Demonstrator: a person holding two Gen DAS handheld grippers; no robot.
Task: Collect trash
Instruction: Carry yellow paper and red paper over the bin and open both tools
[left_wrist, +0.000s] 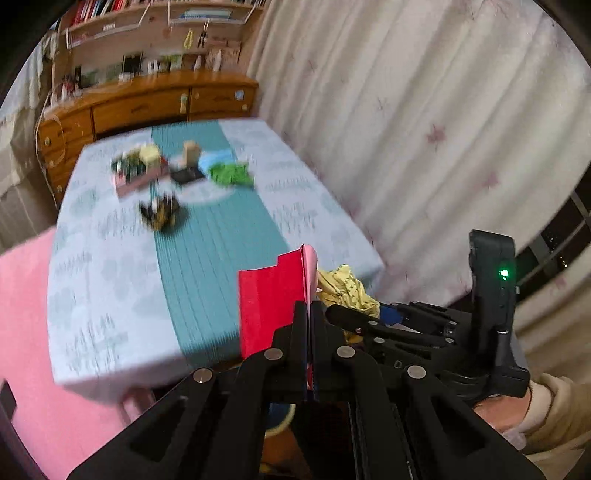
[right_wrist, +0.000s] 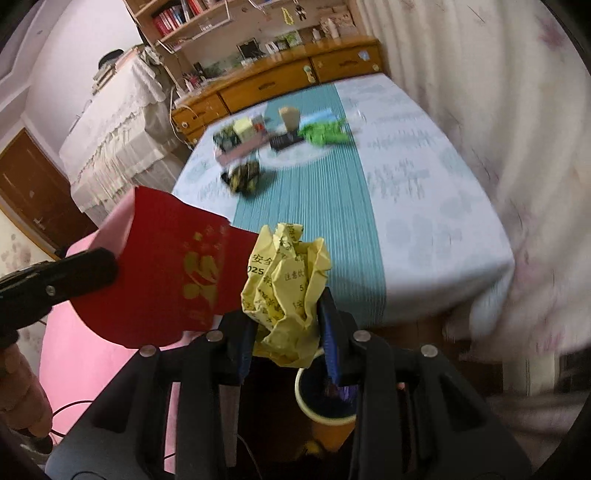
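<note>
My left gripper is shut on a red envelope with gold print, held in the air off the table's near edge; it also shows in the right wrist view. My right gripper is shut on a crumpled yellow paper ball, also visible in the left wrist view. Below it stands a round bin with a pale rim. On the table lie a dark yellow-black wrapper and a crumpled green paper.
The table has a light cloth with a teal runner. A pink tray of small boxes, a cup and a black item stand at its far end. A wooden dresser stands behind, a curtain at the right, and pink floor at the left.
</note>
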